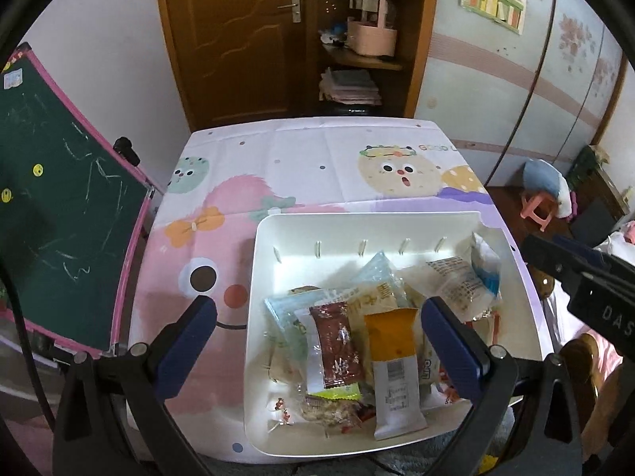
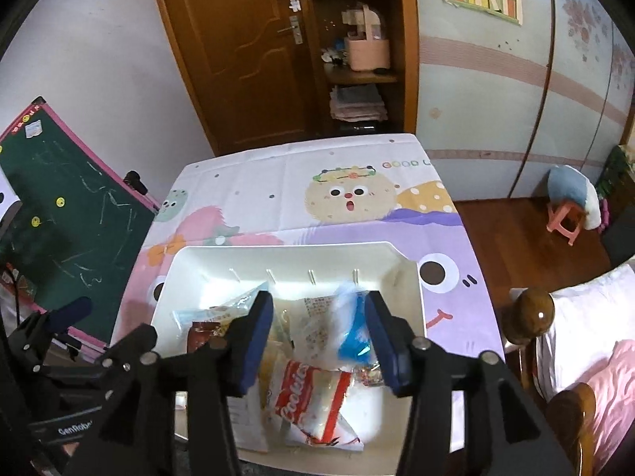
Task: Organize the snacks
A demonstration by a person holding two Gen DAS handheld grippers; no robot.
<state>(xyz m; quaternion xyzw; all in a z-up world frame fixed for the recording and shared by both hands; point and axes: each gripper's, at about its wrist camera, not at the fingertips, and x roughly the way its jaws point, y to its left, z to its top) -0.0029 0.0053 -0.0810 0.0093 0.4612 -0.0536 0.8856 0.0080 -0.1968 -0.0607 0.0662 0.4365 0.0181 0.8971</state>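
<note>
A white plastic bin [image 1: 369,222] sits on the table near its front edge and holds several snack packets: a dark red one [image 1: 335,343], an orange and white one [image 1: 393,361], and a clear and blue one [image 1: 482,265]. My left gripper [image 1: 321,341] is open and empty, its fingers spread over the bin's left part. In the right wrist view the bin [image 2: 285,252] holds a red and white cookie packet [image 2: 313,404] and a blue packet [image 2: 355,337]. My right gripper [image 2: 319,347] is open and empty above these packets.
The table wears a cartoon-print cloth [image 1: 301,166]. A green chalkboard [image 1: 59,218] leans at the left. A wooden door and shelf [image 1: 357,39] stand behind the table. A bed with a wooden post [image 2: 535,313] lies at the right, and a pink stool [image 2: 563,218] stands on the floor.
</note>
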